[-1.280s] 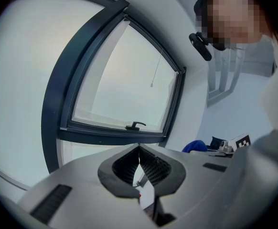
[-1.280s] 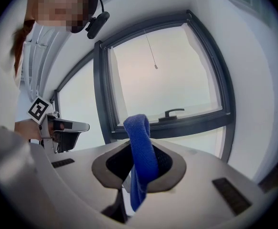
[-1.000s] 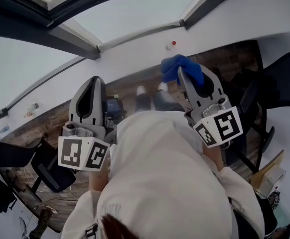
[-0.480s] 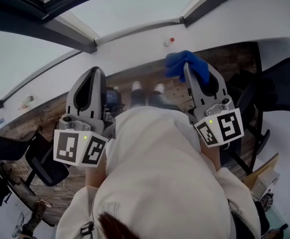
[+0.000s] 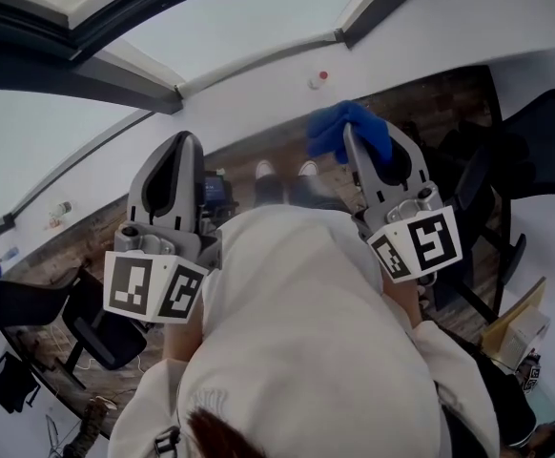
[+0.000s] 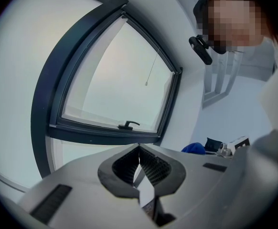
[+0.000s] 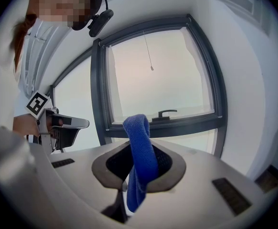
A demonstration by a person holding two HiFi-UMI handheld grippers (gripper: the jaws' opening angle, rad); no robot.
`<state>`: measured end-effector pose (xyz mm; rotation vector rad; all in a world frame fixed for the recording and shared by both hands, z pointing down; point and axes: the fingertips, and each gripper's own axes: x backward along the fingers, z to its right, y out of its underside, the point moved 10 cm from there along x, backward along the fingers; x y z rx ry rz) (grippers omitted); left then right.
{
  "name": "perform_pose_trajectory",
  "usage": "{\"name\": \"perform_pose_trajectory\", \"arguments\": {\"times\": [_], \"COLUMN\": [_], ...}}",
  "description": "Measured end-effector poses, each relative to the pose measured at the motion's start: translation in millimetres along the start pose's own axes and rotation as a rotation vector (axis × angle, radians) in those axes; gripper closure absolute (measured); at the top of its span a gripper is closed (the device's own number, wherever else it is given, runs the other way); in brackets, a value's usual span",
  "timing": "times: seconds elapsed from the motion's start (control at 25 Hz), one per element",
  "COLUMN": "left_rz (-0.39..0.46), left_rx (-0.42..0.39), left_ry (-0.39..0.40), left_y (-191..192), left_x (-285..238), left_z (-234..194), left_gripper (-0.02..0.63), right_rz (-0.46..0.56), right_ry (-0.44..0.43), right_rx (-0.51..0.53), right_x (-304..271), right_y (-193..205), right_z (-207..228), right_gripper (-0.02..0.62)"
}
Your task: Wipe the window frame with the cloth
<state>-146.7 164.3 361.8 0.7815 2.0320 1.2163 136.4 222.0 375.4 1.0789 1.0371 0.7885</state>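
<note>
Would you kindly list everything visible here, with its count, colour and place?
window frame: one, dark grey, in the white wall ahead of both grippers
handle: one, dark, on the frame's lower bar
cord: one, thin, hanging in front of the glass
cloth: one, blue, clamped in the right gripper
chairs: two, black, on the floor to either side of the person
floor: brown wood, below
box: one, tan, lower right of the head view
left gripper: grey, fingers shut on nothing
right gripper: grey, fingers shut on the cloth
sweater: white, on the person
</note>
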Motion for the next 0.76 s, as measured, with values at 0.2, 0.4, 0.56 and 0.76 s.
{"name": "perform_pose_trajectory", "arguments": {"times": [0.2, 0.4, 0.56, 0.76], "left_rz": [0.000, 0.002, 0.001, 0.002], "left_rx": [-0.005, -0.012, -0.013, -0.010], "left_ry": [0.013, 0.020, 0.018, 0.013], "left_y": [-0.7, -3.5, -4.0, -3.3], "left_x": [-0.1, 1.7, 3.5, 6.0], "left_z": [-0.4, -3.8, -7.4, -10.9], "left_gripper": [0.597, 0.597, 0.597, 0.597], "right_rz": [-0.002, -0.003, -0.008, -0.012], "right_ry": [0.004, 0.003, -0.007, -0.013], "right_rx": [0.015, 0.020, 0.022, 0.023], "right_x": [0.2, -2.7, -6.8, -9.6], "right_y": [-1.0, -2.1, -2.0, -1.1], "right_z": [-3.1, -7.7, -11.6, -14.9], "right_gripper": [0.543, 0.543, 0.543, 0.543]}}
